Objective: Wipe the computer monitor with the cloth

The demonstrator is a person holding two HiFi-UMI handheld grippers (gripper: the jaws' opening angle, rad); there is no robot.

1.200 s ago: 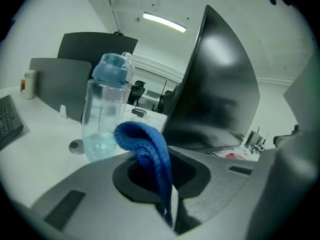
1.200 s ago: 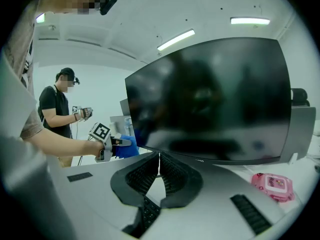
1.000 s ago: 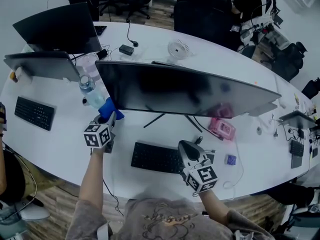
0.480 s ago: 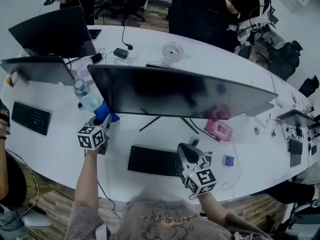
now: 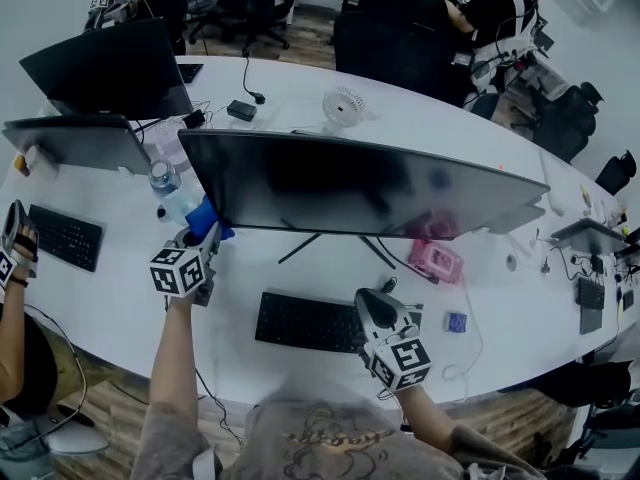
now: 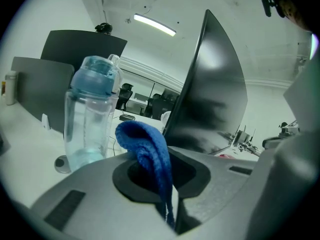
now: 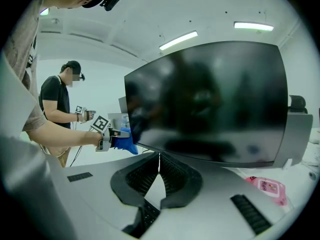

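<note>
The wide dark computer monitor (image 5: 370,183) stands on the white table (image 5: 120,308), its screen facing me. My left gripper (image 5: 203,238) is shut on a blue cloth (image 5: 207,218) at the screen's lower left corner. In the left gripper view the cloth (image 6: 145,141) bulges up from between the shut jaws of the left gripper (image 6: 160,176), and the monitor (image 6: 215,94) rises just to the right. My right gripper (image 5: 372,308) hovers over the black keyboard (image 5: 305,323), shut and empty. In its own view the right gripper (image 7: 159,156) points at the monitor (image 7: 210,99).
A clear water bottle (image 5: 170,193) stands just left of the cloth. A pink object (image 5: 435,261) lies under the monitor's right side. Two more monitors (image 5: 110,68) and a second keyboard (image 5: 65,236) fill the left end. Another person's gripper (image 5: 12,243) shows at the left edge.
The head view has shifted a little. My left gripper stays with the cloth at the monitor's lower left corner. Another person's gripper has come into view at the left edge.
</note>
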